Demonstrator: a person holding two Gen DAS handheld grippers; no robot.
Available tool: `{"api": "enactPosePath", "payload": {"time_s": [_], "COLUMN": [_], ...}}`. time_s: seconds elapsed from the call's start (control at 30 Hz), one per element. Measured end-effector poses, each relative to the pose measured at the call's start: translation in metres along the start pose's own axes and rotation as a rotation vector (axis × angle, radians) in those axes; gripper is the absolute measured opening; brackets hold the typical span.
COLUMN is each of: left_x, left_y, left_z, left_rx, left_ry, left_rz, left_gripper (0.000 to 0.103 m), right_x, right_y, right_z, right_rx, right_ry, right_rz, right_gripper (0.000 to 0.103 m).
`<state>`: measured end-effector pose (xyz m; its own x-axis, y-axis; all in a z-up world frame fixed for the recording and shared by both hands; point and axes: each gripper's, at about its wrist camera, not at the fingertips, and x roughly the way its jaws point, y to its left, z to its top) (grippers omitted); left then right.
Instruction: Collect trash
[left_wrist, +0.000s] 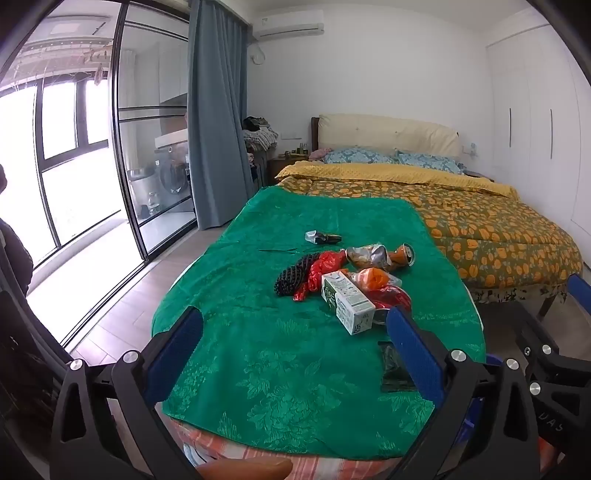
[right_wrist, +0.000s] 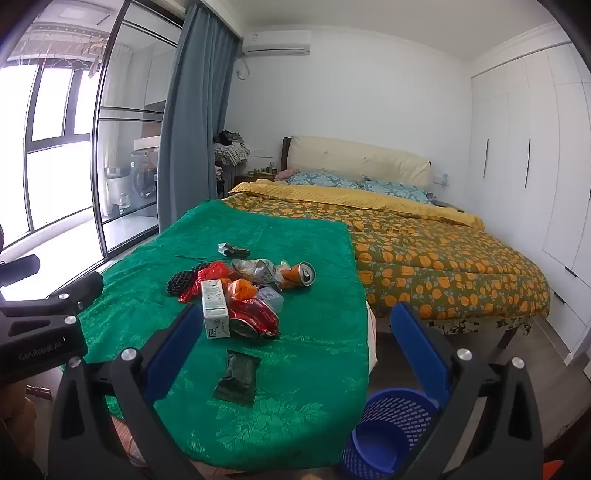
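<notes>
The left gripper (left_wrist: 295, 325) is hanging over the near end of the table with its blue-padded jaws standing wide apart and nothing between them, and the right gripper (right_wrist: 295, 321) is doing the same, jaws spread wide and gripping nothing. In the left wrist view the trash is lying at about one o'clock from the left gripper: a white and green carton (left_wrist: 347, 302) is resting on its side just ahead of the right-hand pad, touching a red foil wrapper (left_wrist: 391, 299) behind it. Beyond them a black mesh piece (left_wrist: 293, 277), a red plastic bag (left_wrist: 317, 273), an orange bag (left_wrist: 373, 278), a crumpled silver packet (left_wrist: 369, 256) and an orange can (left_wrist: 404, 254) on its side are lying bunched together. A small silver and dark wrapper (left_wrist: 321, 237) is sitting apart at twelve o'clock, farther up the green tablecloth (left_wrist: 258, 369). In the right wrist view a flat dark green packet (right_wrist: 236, 376) is lying alone between the right gripper's fingers, nearer than the pile, which is sitting at about eleven o'clock. A blue mesh bin (right_wrist: 391, 432) is standing on the floor at five o'clock, just beside the table's edge. Beyond the table, at about one o'clock, a bed (right_wrist: 443, 258) with an orange-patterned quilt is filling the room.
</notes>
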<state>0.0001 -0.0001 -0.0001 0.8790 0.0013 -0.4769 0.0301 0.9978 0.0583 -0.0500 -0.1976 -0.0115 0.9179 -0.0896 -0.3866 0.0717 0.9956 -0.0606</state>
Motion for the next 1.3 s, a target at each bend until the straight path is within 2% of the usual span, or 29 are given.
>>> {"api": "enactPosePath", "payload": {"time_s": [1.3], "left_x": [0.0002], "left_y": [-0.0002], "left_z": [-0.0001], "left_rx": [0.002], "left_ry": [0.006], "left_rz": [0.000], "left_gripper": [0.099], "right_x": [-0.0024], "right_y": [0.0018], "right_z": [0.0016], "right_rx": [0.000], "right_ry": [-0.003], "right_rz": [0.001], "right_gripper": [0.098]}}
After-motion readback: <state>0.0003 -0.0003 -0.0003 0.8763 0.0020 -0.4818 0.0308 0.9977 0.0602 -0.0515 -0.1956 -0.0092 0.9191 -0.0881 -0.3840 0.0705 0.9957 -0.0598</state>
